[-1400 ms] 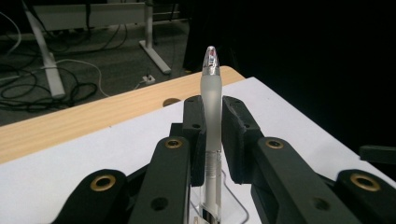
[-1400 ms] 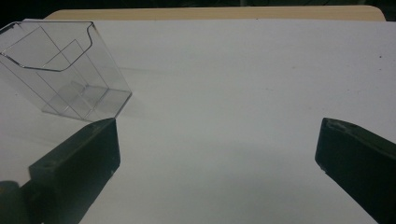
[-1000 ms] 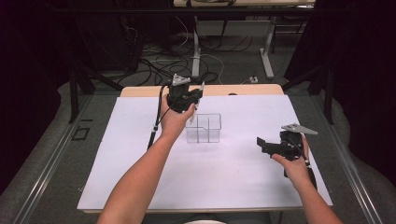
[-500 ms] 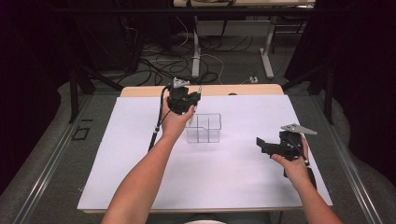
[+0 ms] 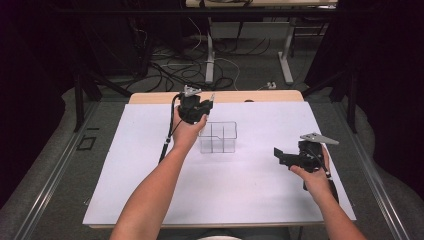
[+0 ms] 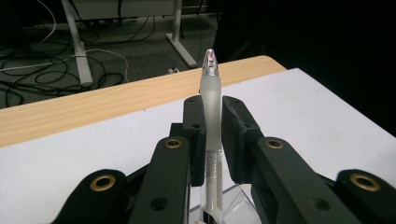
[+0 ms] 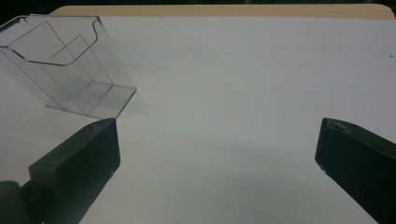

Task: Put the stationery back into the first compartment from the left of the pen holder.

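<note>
My left gripper [image 5: 196, 108] hovers at the back left corner of a clear plastic compartment box [image 5: 218, 138], shut on a frosted translucent pen [image 6: 209, 79]. In the left gripper view the pen stands upright between the pads, its tip rising past the left gripper [image 6: 212, 106], and the clear box's rim [image 6: 233, 201] shows just below. My right gripper [image 5: 280, 155] is held low over the white sheet to the right of the box. Its jaws stand wide apart with nothing between them, so the right gripper [image 7: 217, 135] is open, with the clear box [image 7: 70, 65] to its upper left.
A white sheet [image 5: 125, 165] covers most of the table, and a strip of bare wood [image 5: 260, 96] runs along the far edge. The left gripper's black cable [image 5: 166, 140] trails across the sheet. Table legs and floor cables lie beyond.
The left gripper with the pen has drifted slightly down and left in the high view. The right gripper has stayed still.
</note>
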`<state>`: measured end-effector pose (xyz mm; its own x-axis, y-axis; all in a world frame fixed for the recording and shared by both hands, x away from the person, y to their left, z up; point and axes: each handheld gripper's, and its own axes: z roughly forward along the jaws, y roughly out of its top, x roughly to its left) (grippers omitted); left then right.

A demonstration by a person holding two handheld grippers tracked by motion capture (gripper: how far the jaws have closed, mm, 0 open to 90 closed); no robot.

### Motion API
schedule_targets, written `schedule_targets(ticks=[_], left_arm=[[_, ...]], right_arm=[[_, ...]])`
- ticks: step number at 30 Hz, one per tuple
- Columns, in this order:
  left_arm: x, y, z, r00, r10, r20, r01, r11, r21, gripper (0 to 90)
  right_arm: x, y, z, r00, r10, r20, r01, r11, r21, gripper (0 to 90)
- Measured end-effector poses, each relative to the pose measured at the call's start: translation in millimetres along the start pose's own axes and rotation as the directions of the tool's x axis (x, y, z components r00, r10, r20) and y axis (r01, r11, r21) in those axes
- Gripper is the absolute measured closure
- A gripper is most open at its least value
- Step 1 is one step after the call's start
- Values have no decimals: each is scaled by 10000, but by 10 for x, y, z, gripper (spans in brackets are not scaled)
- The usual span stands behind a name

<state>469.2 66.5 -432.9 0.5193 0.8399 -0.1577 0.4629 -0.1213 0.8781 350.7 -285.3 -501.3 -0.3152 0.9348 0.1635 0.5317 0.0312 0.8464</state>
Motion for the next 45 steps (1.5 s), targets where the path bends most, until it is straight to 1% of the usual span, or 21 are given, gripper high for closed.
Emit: schedule_targets(ticks=[2, 6, 8, 10, 15, 17, 19, 20, 21, 23, 24, 27, 28, 29, 33, 35, 36, 37, 39, 41, 45], left_arm=[[7, -1, 12, 10000, -1, -17, 1, 10000, -43, 802], [32, -15, 50, 10000, -26, -72, 26, 10000, 69, 802], [40, -26, 60, 10000, -45, -41, 45, 9998, 174, 803], [31, -44, 74, 10000, -40, -72, 41, 9999, 108, 802], [32, -86, 97, 10000, -3, -42, 4, 9997, 228, 802], [32, -108, 109, 10000, -56, -49, 57, 9999, 152, 802], [30, -126, 115, 10000, -27, -47, 28, 9998, 172, 802], [32, -133, 112, 10000, -8, -29, 8, 9997, 246, 802], [30, -144, 119, 10000, -22, -51, 23, 9999, 170, 802], [36, -161, 124, 10000, 12, -15, -12, 9997, 262, 802], [37, -171, 130, 10000, 3, -18, -2, 9998, 218, 801], [40, -185, 131, 10000, 10, 16, -11, 9995, 316, 801], [37, -195, 132, 10000, 0, -53, 1, 9997, 263, 801], [38, -204, 131, 10000, -25, -50, 26, 9997, 260, 800], [49, -236, 101, 10000, -53, -50, 54, 9996, 272, 798], [53, -248, 82, 10000, -74, -59, 76, 9995, 291, 794], [58, -250, 66, 10000, -61, -29, 62, 9994, 331, 790], [59, -256, 53, 10000, -89, -35, 90, 9997, 220, 780], [69, -252, 18, 9999, -123, 7, 123, 9996, 264, 754], [71, -250, -12, 9999, -138, 58, 137, 9998, 133, 722], [77, -232, -88, 9995, -231, 235, 229, 9997, 59, 649]], right_arm=[[-2, 1, -1, 10000, -9, 1, 9, 10000, -5, 0], [2, 1, -2, 10000, 83, -3, -83, 10000, 20, 0], [-5, 2, -3, 10000, -15, -9, 15, 10000, -9, 0], [-5, 2, -3, 10000, -19, -12, 19, 10000, -14, 0], [-4, -1, -1, 10000, -66, -33, 66, 10000, -6, 0], [4, 0, -3, 10000, -29, -38, 29, 10000, -11, 0], [14, 0, -5, 10000, 26, -51, -26, 10000, 23, 0], [9, 0, -2, 10000, -46, -49, 46, 10000, 15, 0], [8, -2, 1, 10000, -68, -55, 68, 10000, 10, 0], [11, -3, 1, 10000, -45, -38, 45, 10000, 36, 0], [15, -4, 2, 10000, -9, -62, 9, 10000, 43, 0], [11, -3, 2, 9999, -95, -70, 96, 9999, 31, 0], [10, -2, 3, 9999, -127, -72, 127, 9999, 32, 0], [12, -5, 9, 9999, -110, -17, 110, 9999, -32, 0], [21, -6, 5, 10000, 15, -87, -15, 10000, 78, 0], [16, -7, 7, 9999, -81, -83, 81, 9999, 68, 0], [16, -7, 7, 9999, -102, -91, 103, 9999, 69, 0], [16, -6, 7, 9999, -120, -92, 121, 9999, 72, 0], [18, -5, 7, 9999, -131, -97, 132, 9999, 49, 0], [18, -5, 6, 9999, -127, -90, 127, 9999, 45, 0], [18, -6, 6, 9999, -125, -79, 126, 9999, 46, 0]])
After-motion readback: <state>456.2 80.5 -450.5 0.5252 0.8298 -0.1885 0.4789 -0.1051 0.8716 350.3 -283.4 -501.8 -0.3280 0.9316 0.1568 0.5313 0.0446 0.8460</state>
